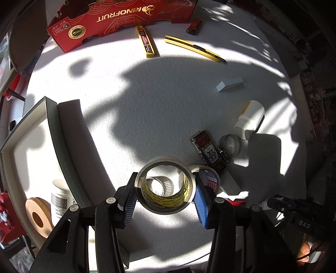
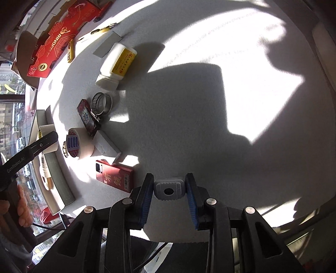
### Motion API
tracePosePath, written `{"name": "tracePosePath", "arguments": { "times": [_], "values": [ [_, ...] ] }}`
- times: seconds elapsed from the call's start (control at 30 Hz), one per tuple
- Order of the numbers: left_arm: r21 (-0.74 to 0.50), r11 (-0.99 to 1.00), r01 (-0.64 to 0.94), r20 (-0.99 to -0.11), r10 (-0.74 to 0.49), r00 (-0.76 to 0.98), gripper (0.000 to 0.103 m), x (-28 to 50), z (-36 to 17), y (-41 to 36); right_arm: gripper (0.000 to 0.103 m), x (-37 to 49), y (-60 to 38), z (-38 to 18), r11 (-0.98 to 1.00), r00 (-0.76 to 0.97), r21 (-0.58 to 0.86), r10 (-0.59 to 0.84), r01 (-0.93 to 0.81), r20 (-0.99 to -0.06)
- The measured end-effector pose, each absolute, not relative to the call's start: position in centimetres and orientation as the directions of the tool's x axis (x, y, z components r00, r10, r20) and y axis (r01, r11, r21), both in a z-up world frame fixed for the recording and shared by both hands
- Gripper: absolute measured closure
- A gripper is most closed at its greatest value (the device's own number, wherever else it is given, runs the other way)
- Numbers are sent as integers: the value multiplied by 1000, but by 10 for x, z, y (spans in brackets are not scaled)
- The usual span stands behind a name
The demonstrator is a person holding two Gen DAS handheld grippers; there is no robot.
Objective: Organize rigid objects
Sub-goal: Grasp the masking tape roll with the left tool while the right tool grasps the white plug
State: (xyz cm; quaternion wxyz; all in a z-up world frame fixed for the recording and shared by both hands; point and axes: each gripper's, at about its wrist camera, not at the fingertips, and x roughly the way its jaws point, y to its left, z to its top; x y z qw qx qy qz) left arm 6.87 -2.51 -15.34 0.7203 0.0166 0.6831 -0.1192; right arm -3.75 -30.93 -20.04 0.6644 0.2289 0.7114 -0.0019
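The left gripper point(image 1: 166, 197) is clamped on a roll of tape point(image 1: 166, 189) with yellow lettering inside its core, held above the white bench point(image 1: 147, 105) just right of the grey tray point(image 1: 63, 134). The right gripper point(image 2: 169, 192) pinches a small grey block point(image 2: 169, 188) with a round hole — possibly a plug or adapter. Beside it lies a red cigarette pack point(image 2: 115, 175); a second tape roll point(image 2: 78, 146), a hose clamp point(image 2: 100, 103) and a white bottle point(image 2: 116, 63) lie beyond. Farthest back — a red carton point(image 1: 126, 19), with a yellow utility knife point(image 1: 195, 48) in front.
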Motion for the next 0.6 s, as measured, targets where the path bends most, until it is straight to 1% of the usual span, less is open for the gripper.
{"name": "tracePosePath", "arguments": {
  "times": [0.03,0.27,0.4,0.43,0.53,0.6],
  "values": [
    [-146,969,200,-987,-157,38,51,66,-151,-25,70,-37,-320,-195,889,-13,308,332,339,-943],
    [-179,959,221,-981,-192,40,51,48,-133,-27,70,-46,-333,-201,791,12,382,428,478,-904],
    [-186,955,231,-979,-201,45,51,40,-127,-27,71,-44,-326,-196,804,11,363,406,472,-914],
    [-185,955,233,-978,-202,47,51,39,-126,-26,76,-43,-323,-196,807,6,360,404,468,-915],
    [-187,956,228,-978,-203,50,51,38,-125,-24,76,-40,-305,-205,843,-35,322,372,431,-927],
    [-186,956,227,-978,-203,52,51,38,-124,-22,74,-39,-294,-209,892,-79,256,305,372,-949]
  ]
}}
